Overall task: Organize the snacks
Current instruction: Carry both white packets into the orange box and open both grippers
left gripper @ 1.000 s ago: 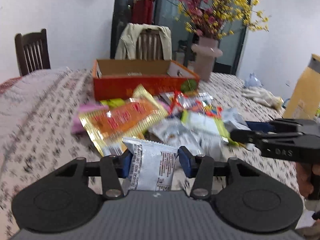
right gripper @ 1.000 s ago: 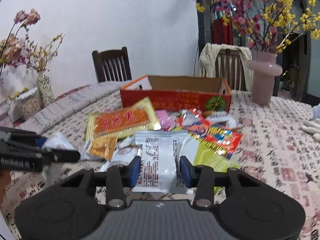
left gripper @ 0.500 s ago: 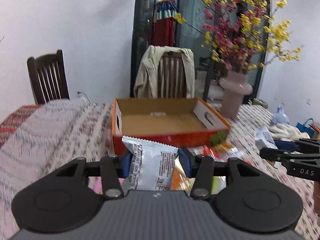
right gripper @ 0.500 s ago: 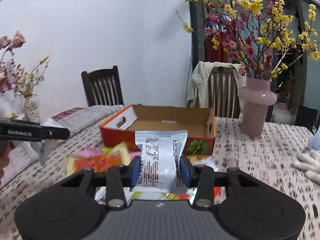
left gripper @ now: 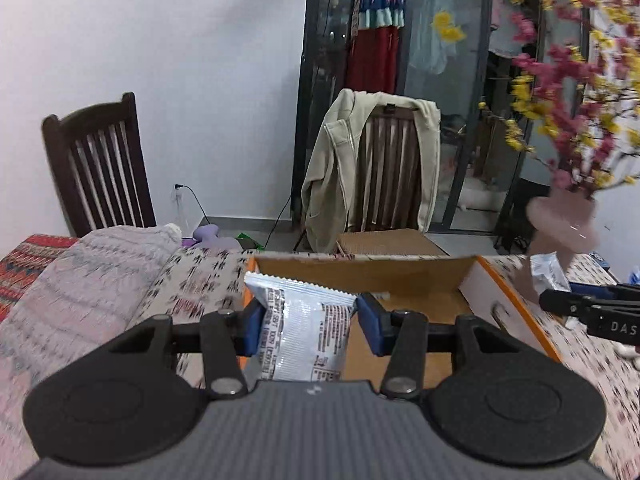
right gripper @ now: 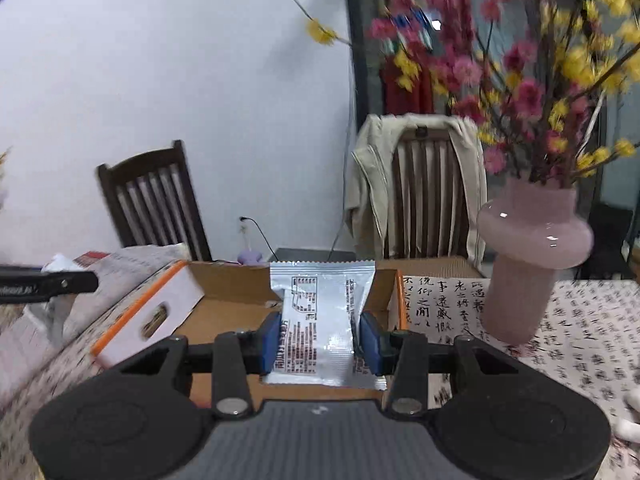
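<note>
My left gripper (left gripper: 311, 326) is shut on a silver snack packet (left gripper: 304, 336), held upright between its blue pads above the left part of an open cardboard box (left gripper: 404, 284) with orange sides. My right gripper (right gripper: 320, 336) is shut on a second silver snack packet (right gripper: 320, 320), hanging over the same box (right gripper: 224, 312) near its right wall. In the left wrist view the right gripper (left gripper: 560, 300) shows at the right edge with its packet (left gripper: 548, 272). In the right wrist view the left gripper (right gripper: 80, 282) shows at the left edge.
A pink vase (right gripper: 528, 264) with pink and yellow flowers stands just right of the box. Behind the table are a dark wooden chair (left gripper: 96, 168) and a chair draped with a beige jacket (left gripper: 368, 168). The table wears a patterned cloth (right gripper: 580, 340).
Both grippers have travelled away from the pile of snacks toward the box, rising a little, each still holding its silver packet. The pile has dropped out of view and the box fills the foreground.
</note>
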Demonstrator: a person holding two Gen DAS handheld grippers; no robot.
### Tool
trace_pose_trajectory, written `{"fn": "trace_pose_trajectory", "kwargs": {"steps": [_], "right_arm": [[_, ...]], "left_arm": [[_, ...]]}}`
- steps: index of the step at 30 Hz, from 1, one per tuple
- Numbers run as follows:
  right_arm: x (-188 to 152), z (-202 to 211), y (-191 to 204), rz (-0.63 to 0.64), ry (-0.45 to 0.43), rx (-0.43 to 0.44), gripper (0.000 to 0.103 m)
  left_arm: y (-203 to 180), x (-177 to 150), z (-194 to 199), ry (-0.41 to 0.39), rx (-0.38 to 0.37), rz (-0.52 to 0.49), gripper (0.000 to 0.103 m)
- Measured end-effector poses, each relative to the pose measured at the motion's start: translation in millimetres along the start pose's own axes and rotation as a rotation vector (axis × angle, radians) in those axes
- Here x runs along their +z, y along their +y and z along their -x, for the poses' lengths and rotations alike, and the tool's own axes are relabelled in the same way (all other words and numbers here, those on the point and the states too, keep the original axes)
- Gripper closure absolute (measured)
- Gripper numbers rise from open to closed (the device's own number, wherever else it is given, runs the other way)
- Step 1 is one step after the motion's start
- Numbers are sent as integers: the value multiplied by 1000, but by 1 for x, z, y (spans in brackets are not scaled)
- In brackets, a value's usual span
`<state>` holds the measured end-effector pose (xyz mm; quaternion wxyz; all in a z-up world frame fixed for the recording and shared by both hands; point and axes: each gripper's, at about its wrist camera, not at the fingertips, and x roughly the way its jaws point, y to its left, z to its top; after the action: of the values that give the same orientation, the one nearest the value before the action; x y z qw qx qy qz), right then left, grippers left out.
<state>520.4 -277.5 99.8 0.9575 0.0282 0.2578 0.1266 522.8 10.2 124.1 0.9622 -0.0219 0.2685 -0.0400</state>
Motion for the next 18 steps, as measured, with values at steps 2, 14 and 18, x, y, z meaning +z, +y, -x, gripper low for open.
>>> {"fn": "trace_pose_trajectory", "kwargs": {"steps": [2, 14, 18], "right_arm": [[16, -32, -6, -18, 31, 2, 62], [35, -191, -12, -8, 278, -119, 61], [30, -212, -4, 91, 326, -200, 58]], "left_arm": [[-2, 12, -28, 7, 36, -16, 54], [-1, 20, -188, 222, 155, -66, 54], [10, 14, -204, 241, 141, -24, 49]]}}
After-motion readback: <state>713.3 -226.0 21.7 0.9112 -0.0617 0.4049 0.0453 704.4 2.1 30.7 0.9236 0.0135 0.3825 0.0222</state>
